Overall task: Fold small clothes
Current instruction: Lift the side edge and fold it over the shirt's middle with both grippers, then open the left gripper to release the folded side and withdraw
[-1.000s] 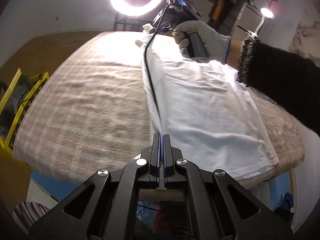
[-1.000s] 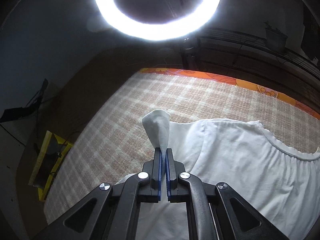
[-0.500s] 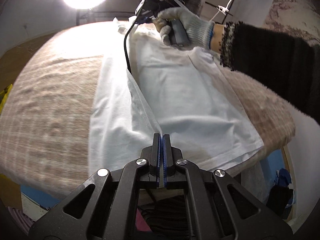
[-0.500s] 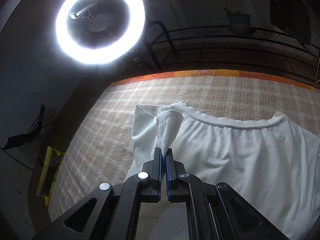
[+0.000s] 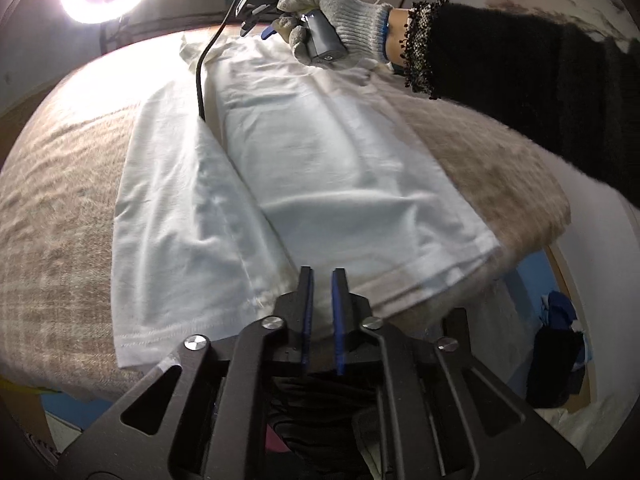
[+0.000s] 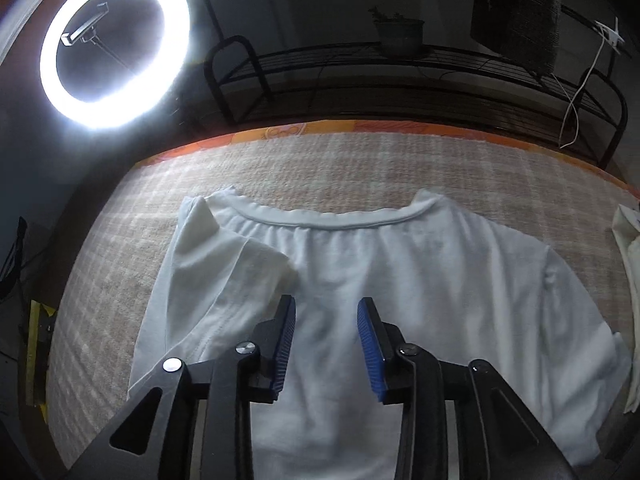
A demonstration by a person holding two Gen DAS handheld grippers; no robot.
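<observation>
The bench [image 6: 320, 164], covered with a checked pinkish cloth, carries everything, and places here are given from the white T-shirt [image 5: 340, 168] spread flat on it. The shirt lies lengthwise, neckline [image 6: 332, 220] toward the far edge under the ring light [image 6: 116, 44], hem at the near edge, probably so each long side can be turned inward. One side panel, sleeve [image 6: 240, 272] included, is laid over the shirt's body, its fold line running from collar to hem; that reads as the first lengthwise fold, with the opposite side not yet turned in. A second pale cloth [image 6: 628, 264] rests just beside the shirt's unfolded side, at the picture's rim.

The right hand-held gripper [image 6: 326, 336] hovers over the shirt's chest just below the neckline, jaws spread wide with nothing between them, the folded sleeve just beside its left finger. The left hand-held gripper [image 5: 322, 312] sits at the hem end, over the edge of the folded panel, jaws parted a little and holding no cloth. From there, the gloved hand [image 5: 332, 20] carrying the other tool is at the shirt's collar end.
</observation>
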